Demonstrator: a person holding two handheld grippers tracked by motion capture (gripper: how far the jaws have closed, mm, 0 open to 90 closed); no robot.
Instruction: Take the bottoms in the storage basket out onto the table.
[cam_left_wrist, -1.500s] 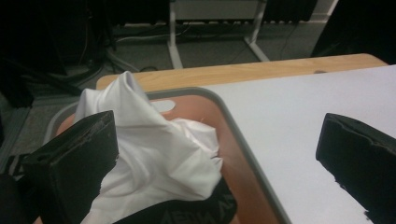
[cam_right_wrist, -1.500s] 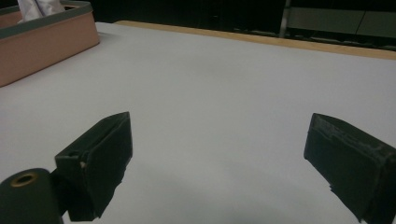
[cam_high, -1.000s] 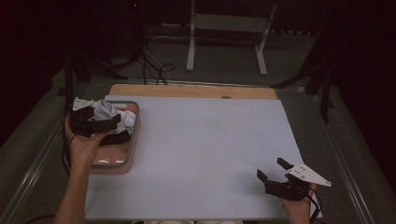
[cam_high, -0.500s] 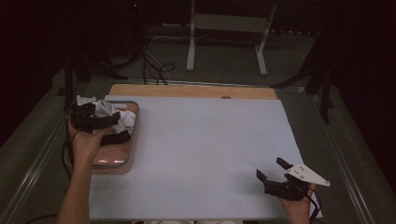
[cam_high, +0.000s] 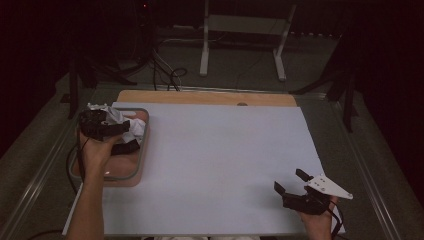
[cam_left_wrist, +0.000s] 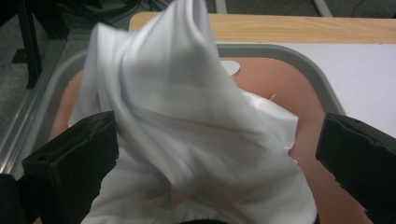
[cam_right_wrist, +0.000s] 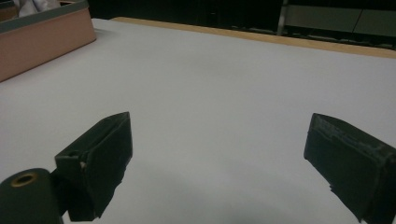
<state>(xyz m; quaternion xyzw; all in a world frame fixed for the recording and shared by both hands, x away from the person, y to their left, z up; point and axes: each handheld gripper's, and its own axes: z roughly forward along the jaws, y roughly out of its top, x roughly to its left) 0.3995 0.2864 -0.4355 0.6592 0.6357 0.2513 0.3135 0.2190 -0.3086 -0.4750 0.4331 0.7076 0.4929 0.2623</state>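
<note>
White cloth, soft and light, is seen bunched between the wide-open, empty jaws of the left gripper; its raised fold is best pinched.

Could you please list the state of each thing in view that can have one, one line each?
Left gripper: jaws wide open, on either side of the cloth.
White cloth: crumpled, bunched up in the tray.
Tray: on the table's left, holding the cloth.
Right gripper: open, empty, above the white table sheet.
</note>
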